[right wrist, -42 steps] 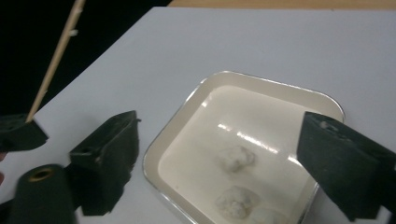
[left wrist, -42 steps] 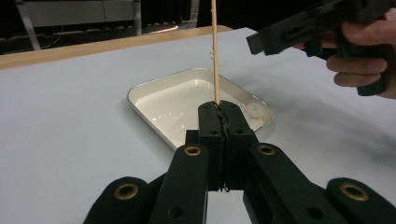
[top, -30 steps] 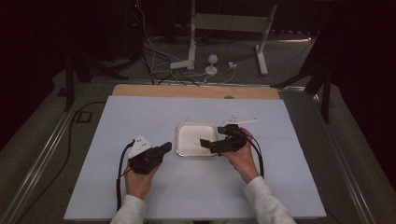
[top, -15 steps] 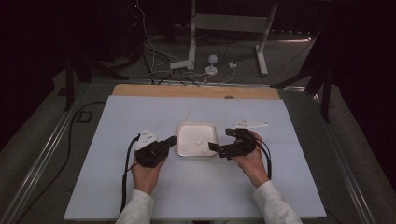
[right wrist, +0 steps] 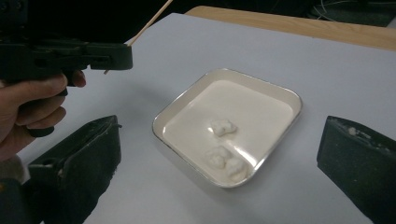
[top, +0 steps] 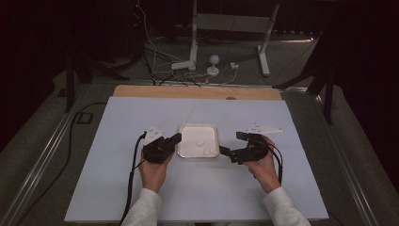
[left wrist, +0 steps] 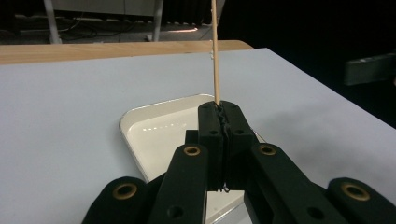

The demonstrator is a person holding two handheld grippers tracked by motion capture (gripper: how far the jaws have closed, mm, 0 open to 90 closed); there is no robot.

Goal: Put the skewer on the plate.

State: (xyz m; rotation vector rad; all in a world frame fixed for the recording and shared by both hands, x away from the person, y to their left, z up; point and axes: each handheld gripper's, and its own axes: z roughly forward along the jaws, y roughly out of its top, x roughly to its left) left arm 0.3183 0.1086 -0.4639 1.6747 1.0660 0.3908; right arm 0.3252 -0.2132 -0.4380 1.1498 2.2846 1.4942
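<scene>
Just left of the white tray (top: 186,148), the left tongs (top: 176,138) clamp a thin wooden stick (left wrist: 215,56); right of it, the right tongs (top: 231,145) gape wide, empty.

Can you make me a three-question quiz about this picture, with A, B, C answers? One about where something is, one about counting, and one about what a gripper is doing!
1. Where are the white lumps?
A. in the white tray
B. on the wooden board
C. between the right gripper's jaws

2. How many white lumps are there?
A. one
B. three
C. six

3. What is the left gripper doing?
A. standing wide open
B. gripping the tray's rim
C. clamped shut on a thin wooden stick

Answers:
1 A, the right gripper view shows them lying on the tray's floor.
2 B, one lump lies alone and two sit close together nearer the tray's corner.
3 C, the left gripper view shows the stick rising from between its closed jaws.
</scene>
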